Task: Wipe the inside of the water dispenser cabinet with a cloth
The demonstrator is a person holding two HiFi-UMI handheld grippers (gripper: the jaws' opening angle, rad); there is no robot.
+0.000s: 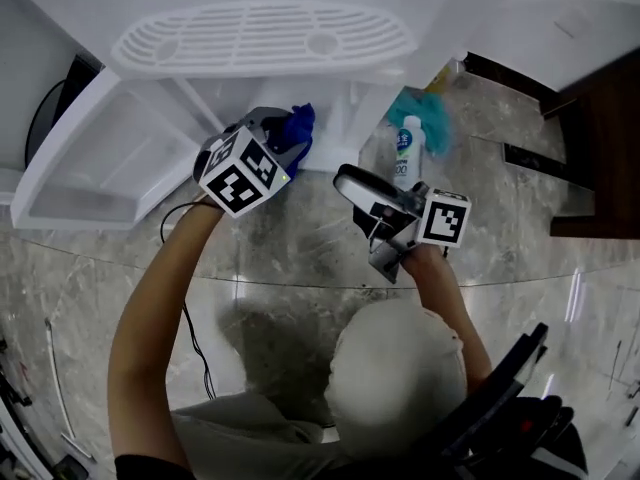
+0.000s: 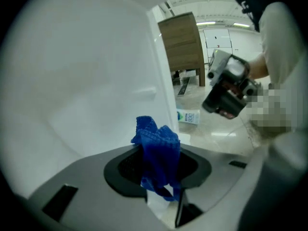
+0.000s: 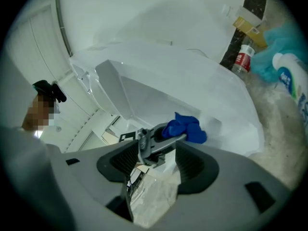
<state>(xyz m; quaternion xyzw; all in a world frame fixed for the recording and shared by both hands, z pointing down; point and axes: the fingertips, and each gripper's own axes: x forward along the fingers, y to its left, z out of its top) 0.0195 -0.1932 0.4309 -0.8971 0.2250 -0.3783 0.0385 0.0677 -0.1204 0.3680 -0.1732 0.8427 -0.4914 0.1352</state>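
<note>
Wiping seems just about to start. The left gripper (image 2: 159, 168) has its jaws clamped on the crumpled blue cloth (image 2: 156, 146), soft and finely ribbed, which bunches up past the jaw tips. It sits just beside the cabinet's smooth white plastic wall (image 2: 86, 81). The next move calls for pressing the cloth flat against that wall and sweeping. The right gripper (image 3: 156, 165) has its jaws apart with nothing between them, and a glossy spray bottle (image 3: 291, 81) lies off to their right.

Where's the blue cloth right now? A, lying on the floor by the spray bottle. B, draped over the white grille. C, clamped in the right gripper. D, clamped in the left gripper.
D: the left gripper view shows the blue cloth pinched in the fingers of the left gripper, while the right gripper is open and empty.
</note>
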